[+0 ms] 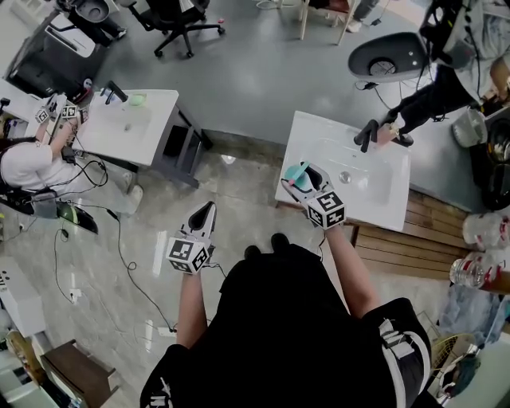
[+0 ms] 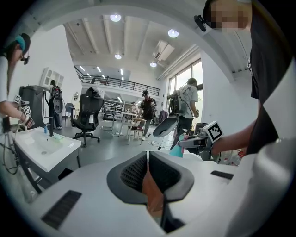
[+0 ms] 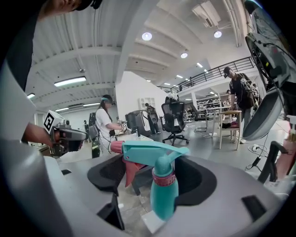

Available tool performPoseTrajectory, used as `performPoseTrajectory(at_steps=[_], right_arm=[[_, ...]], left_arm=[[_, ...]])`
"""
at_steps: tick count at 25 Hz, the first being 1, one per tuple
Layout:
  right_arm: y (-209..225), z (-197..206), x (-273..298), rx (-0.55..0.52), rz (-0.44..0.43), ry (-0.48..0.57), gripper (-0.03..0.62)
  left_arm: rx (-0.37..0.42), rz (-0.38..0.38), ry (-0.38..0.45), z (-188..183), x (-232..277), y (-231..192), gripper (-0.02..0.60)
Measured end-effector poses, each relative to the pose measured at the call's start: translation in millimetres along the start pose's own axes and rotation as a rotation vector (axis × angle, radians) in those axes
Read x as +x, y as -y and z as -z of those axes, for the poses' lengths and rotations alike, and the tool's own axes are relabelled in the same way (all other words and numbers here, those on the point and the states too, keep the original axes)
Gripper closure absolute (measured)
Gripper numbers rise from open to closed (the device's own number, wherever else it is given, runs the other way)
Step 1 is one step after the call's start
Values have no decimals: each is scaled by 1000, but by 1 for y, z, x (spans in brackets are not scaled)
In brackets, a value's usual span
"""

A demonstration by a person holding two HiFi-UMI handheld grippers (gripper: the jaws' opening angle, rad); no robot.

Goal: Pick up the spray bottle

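Observation:
The spray bottle (image 3: 164, 193) is teal with a red trigger and a pink nozzle. It stands upright between the jaws of my right gripper (image 3: 155, 173), which is shut on its body. In the head view, the right gripper (image 1: 300, 174) holds the bottle (image 1: 296, 170) above the left edge of the white sink table (image 1: 319, 131). My left gripper (image 1: 205, 210) hangs over the tiled floor to the left, its pads pressed together with nothing in them. In the left gripper view, the left gripper (image 2: 147, 159) is shut and the bottle (image 2: 177, 151) shows off to the right.
A black faucet (image 1: 368, 132) stands on the sink table. Another white sink table (image 1: 151, 131) stands at the left, with a person (image 1: 28, 163) holding grippers beside it. An office chair (image 1: 178, 22) is at the back, wooden boards (image 1: 422, 235) lie at the right, and cables (image 1: 119, 255) trail on the floor.

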State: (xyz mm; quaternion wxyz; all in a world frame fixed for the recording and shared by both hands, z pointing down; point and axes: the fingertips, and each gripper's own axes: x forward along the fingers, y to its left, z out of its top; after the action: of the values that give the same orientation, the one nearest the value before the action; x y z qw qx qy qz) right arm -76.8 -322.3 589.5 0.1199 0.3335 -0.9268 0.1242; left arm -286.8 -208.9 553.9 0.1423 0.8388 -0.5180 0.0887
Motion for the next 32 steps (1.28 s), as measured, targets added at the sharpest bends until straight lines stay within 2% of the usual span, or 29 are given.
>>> performPoseTrajectory(at_steps=[14, 21, 32], right_arm=[[1, -32, -15, -42, -61, 17, 249], [11, -38, -26, -41, -48, 36, 249], [28, -26, -40, -37, -25, 29, 252]], left_arm=[[5, 21, 15, -9, 25, 12, 551], [21, 39, 9, -14, 32, 19, 551], [37, 45, 0, -12, 35, 33, 551]])
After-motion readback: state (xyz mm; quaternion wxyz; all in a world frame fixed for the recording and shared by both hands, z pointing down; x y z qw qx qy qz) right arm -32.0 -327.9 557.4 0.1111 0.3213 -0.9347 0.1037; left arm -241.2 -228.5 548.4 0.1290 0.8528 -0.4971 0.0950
